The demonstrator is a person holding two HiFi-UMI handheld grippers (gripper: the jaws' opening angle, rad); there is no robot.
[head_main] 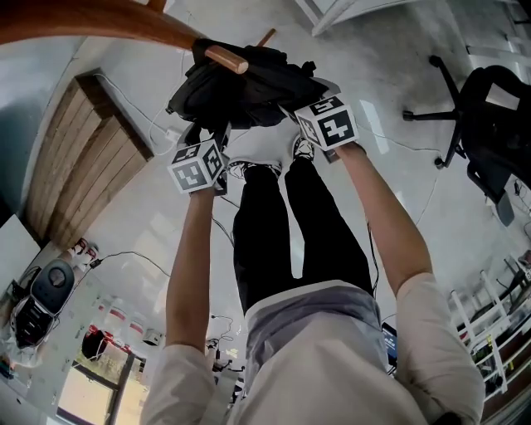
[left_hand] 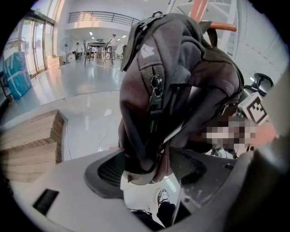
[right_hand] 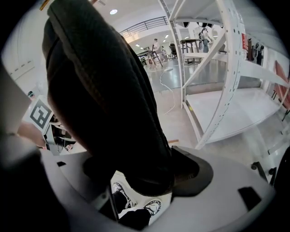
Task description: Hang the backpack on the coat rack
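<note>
Pale, glossy floor [head_main: 124,224] fills the hall, with tall white shelving [right_hand: 226,68] on one side, a low wooden platform [head_main: 91,158] by the wall and a black office chair [head_main: 489,124] well off to the person's right. Close overhead a curved wooden arm of the coat rack [head_main: 99,21] reaches across and ends in a short peg [head_main: 226,58]. The dark backpack [head_main: 257,87] hangs from that peg, slumped and creased. Its long axis runs up and down, with the top caught at the peg and the lower end pointing at the floor, just above the person's white shoes. Both arms are raised to it from below. The left gripper [head_main: 209,139] points steeply down, its jaws spread wide. A looped strap [left_hand: 136,149] and the fold of the pack's lower edge dangle in the gap between them without being pinched. The right gripper [head_main: 297,116], just beside it on the pack's other flank, also stands wide open. The rounded bottom of the pack sits between its jaws and lies close against the right one, but nothing is clamped. The two marker cubes sit near each other, either side of the bag's base.
</note>
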